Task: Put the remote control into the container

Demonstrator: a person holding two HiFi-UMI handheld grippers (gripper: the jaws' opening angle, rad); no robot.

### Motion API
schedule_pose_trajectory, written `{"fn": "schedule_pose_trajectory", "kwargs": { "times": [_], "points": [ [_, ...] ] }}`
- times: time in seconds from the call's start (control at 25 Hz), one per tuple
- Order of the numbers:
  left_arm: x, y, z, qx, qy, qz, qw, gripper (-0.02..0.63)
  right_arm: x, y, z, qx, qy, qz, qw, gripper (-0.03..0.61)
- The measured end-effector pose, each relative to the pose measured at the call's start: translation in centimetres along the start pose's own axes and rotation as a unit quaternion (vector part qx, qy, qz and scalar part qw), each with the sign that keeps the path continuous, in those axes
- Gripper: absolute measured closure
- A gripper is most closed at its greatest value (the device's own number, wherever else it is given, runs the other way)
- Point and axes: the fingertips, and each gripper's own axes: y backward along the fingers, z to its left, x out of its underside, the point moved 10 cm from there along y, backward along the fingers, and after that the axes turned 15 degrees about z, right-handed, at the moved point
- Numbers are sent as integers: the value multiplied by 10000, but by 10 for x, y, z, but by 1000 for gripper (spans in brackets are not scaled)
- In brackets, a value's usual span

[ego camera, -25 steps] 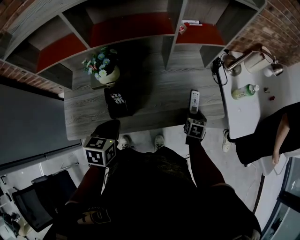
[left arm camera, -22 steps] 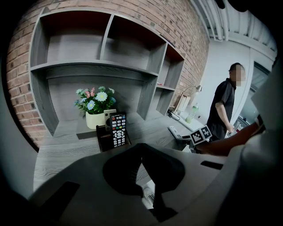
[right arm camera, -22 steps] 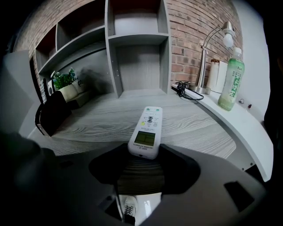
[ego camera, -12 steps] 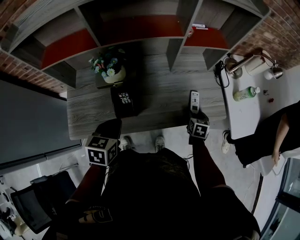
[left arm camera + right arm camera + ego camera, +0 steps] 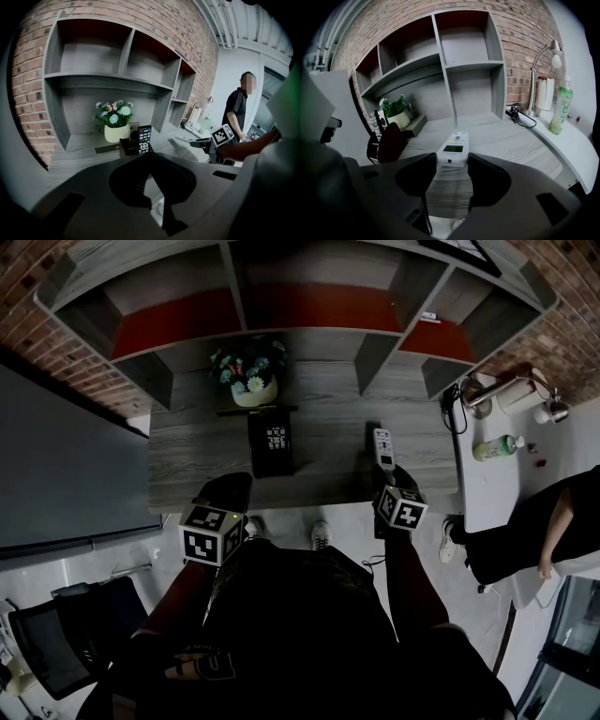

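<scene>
Lowest in the head view, both forearms in dark sleeves reach up the frame toward the desk [image 5: 187, 456], each gripper tipped forward and down. The left gripper [image 5: 228, 488] hangs at the desk's near edge, left of centre. In its own view its jaws meet at the tips with nothing between them. The right gripper [image 5: 390, 474] sits right of centre at the same edge. Its jaws have just been closing and now clamp the near end of the white remote [image 5: 453, 147], which touches both of them. The rest of the remote juts up the frame above the grey wood-grain top.

Further up, near the middle of the desk, stands the dark container [image 5: 272, 448] with a black remote [image 5: 275, 438] upright in it. It is well apart from the white remote and to its left. Just behind it is a pale pot of flowers [image 5: 251, 388].

Past the desk, grey shelves [image 5: 375, 348] with red backs fill the top of the frame, set against a brick wall [image 5: 28, 273]. At right a white side table [image 5: 487, 493] carries a lamp [image 5: 506, 388], a black cable [image 5: 457, 399] and a green bottle [image 5: 495, 447]. A seated person [image 5: 548, 521] shows at the right edge, and a black chair [image 5: 52, 648] at lower left
</scene>
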Motion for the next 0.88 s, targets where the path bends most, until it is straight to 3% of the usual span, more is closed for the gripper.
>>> {"fn": "schedule_pose_trajectory", "kwargs": {
  "times": [0.28, 0.52, 0.76, 0.88],
  "points": [
    [0, 5, 22, 71, 61, -150, 9998, 607, -21, 47, 70, -907, 519, -323, 9940, 360],
    [10, -1, 34, 214, -39, -25, 9998, 607, -8, 69, 139, -1815, 1143, 7, 9767, 360],
    [11, 2, 42, 348, -134, -44, 9993, 607, 6, 57, 186, -2123, 1657, 603, 9612, 360],
    [15, 6, 51, 350, -109, -18, 9993, 607, 11, 46, 198, -2091, 1671, 857, 9597, 360]
  ]
}}
